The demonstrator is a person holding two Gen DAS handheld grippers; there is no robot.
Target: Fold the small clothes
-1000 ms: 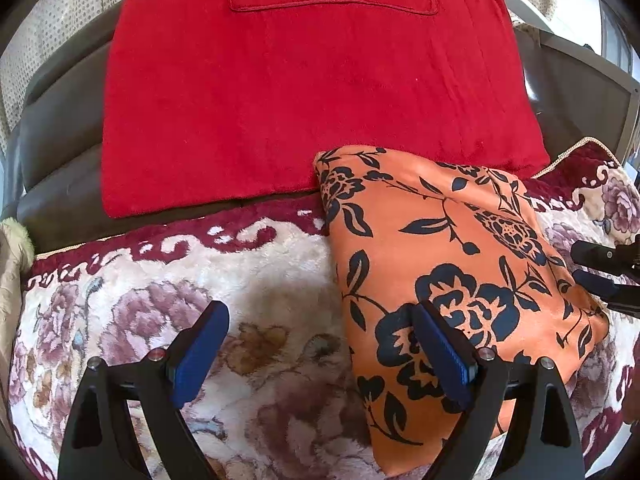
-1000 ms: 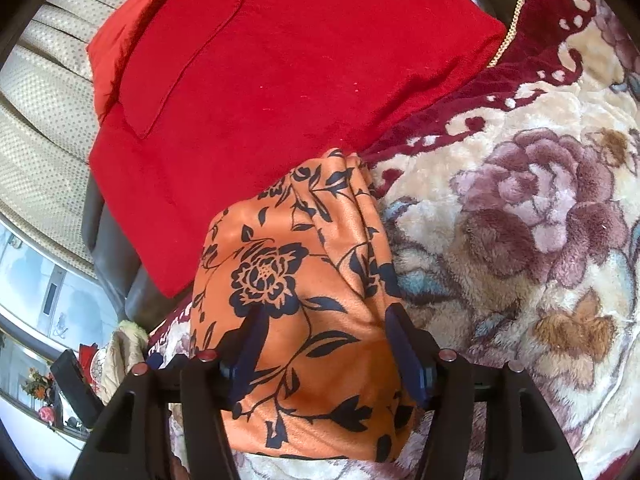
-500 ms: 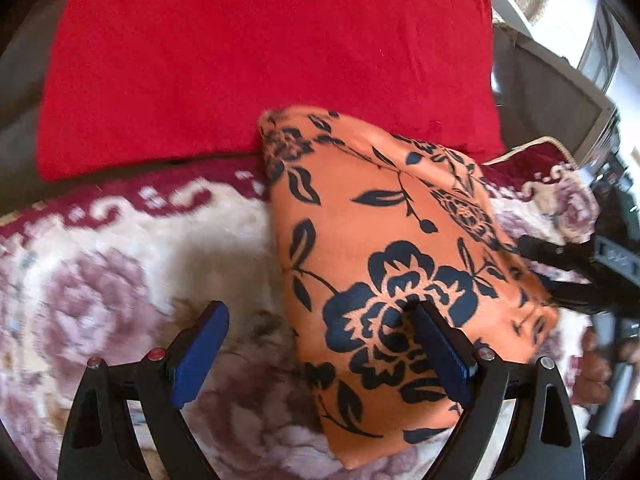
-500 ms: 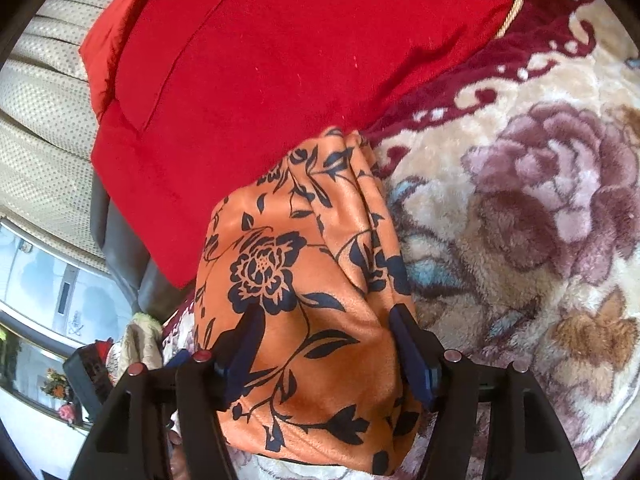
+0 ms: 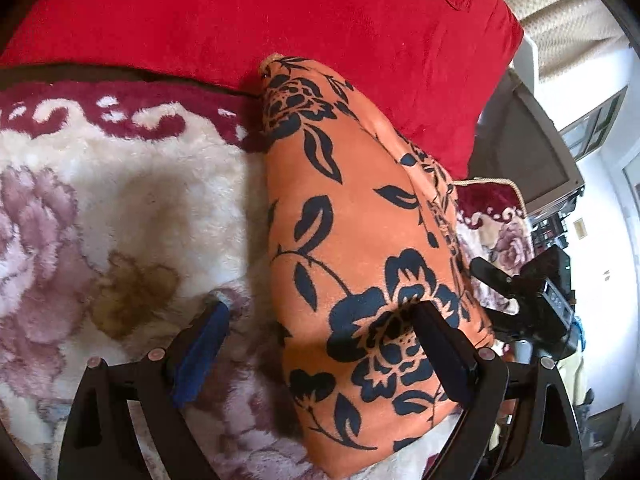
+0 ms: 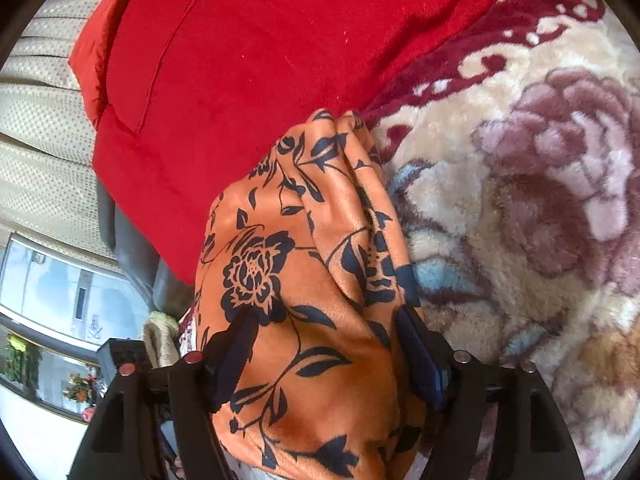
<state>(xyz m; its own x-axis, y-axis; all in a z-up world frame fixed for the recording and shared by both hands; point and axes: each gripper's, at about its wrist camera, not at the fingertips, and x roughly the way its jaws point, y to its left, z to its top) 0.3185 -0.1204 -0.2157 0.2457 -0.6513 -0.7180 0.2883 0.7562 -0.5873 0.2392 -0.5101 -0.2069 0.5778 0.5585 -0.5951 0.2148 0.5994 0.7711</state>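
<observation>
A folded orange garment with a dark blue flower print (image 5: 360,240) lies on a plush floral blanket (image 5: 120,200), its far end against a red cushion (image 5: 280,20). My left gripper (image 5: 320,316) is open and low over the garment's near left edge. One fingertip (image 5: 216,312) rests on the blanket and the other sits on the cloth. My right gripper (image 6: 324,340) straddles the garment (image 6: 304,264) at its other end. Its jaws are opening, with a thick bunch of cloth between them and the pads not squeezing it.
The red cushion (image 6: 260,60) leans on a dark sofa back (image 5: 520,140) behind the garment. The blanket (image 6: 520,200) spreads to the right in the right wrist view. A window and room furniture show beyond the sofa edge.
The left gripper has rolled and dropped closer to the garment, which now fills more of its view. The right gripper has sunk a little and its fingers stand wider apart around the cloth.
</observation>
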